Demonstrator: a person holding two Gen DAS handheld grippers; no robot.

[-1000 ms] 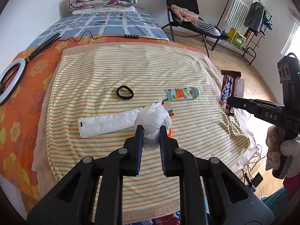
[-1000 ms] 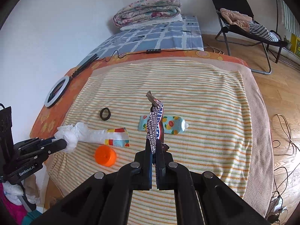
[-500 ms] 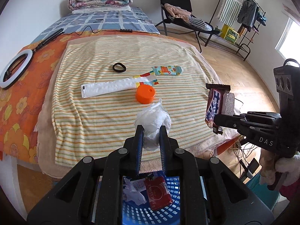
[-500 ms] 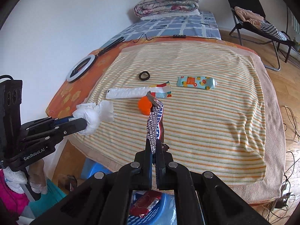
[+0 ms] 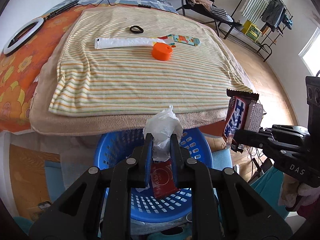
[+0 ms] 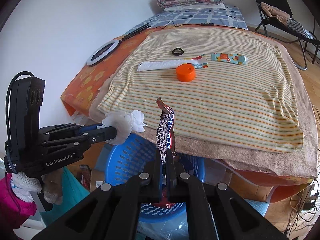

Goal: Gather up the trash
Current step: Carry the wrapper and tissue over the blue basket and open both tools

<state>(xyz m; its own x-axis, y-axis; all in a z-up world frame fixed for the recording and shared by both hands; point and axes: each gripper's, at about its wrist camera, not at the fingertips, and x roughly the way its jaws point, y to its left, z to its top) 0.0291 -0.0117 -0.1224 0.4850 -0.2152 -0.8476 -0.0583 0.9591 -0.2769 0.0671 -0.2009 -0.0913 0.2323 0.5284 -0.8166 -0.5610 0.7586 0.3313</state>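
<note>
My left gripper (image 5: 161,142) is shut on a crumpled white tissue (image 5: 163,128) and hangs over a blue perforated basket (image 5: 202,154) on the floor at the bed's foot. A red wrapper (image 5: 163,178) lies inside the basket. My right gripper (image 6: 164,156) is shut on a brown and blue candy bar wrapper (image 6: 165,132), above the basket (image 6: 128,160) near its right rim. In the right wrist view the left gripper (image 6: 114,135) with its tissue (image 6: 125,125) shows at the left. The right gripper (image 5: 237,138) and the wrapper (image 5: 240,118) appear at the right of the left wrist view.
On the striped blanket (image 5: 130,76) lie an orange cap (image 5: 161,51), a white tube (image 5: 124,42), a patterned tube (image 5: 187,40) and a black ring (image 5: 136,29). A ring light (image 5: 22,34) rests on the orange sheet. A folding chair (image 5: 200,0) and a clothes rack (image 5: 266,20) stand behind.
Both grippers have drawn back off the bed toward its foot with their loads. The blue basket has come into view under them, and the bed's items now lie farther ahead.
</note>
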